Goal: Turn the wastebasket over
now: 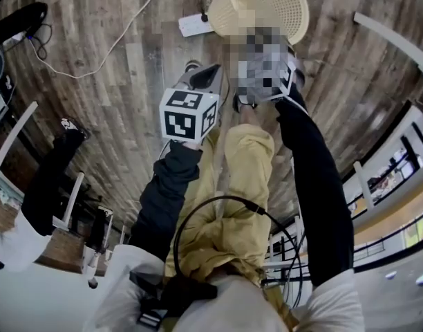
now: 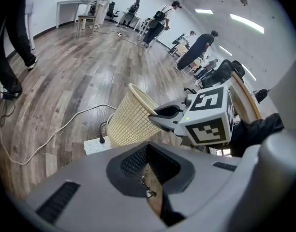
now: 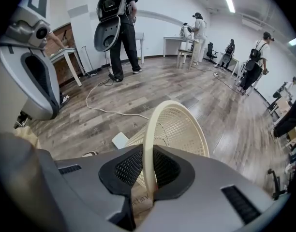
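Observation:
The wastebasket [image 1: 261,4] is a cream plastic mesh basket, held tilted over the wood floor at the top of the head view. My right gripper [image 3: 149,178] is shut on its rim, which runs upright between the pads; the open mouth of the wastebasket [image 3: 179,129] faces up and right. In the head view a mosaic patch hides that gripper. The left gripper view shows the right gripper [image 2: 160,114] biting the rim of the wastebasket [image 2: 128,122]. My left gripper [image 1: 213,73] hovers just left of the basket, apart from it, jaws together with nothing between them.
A white power strip [image 1: 194,24] with a white cable [image 1: 108,50] lies on the floor beside the basket. A person stands close by [image 3: 120,28], and others and desks are further off. A white table [image 1: 11,254] is at my left.

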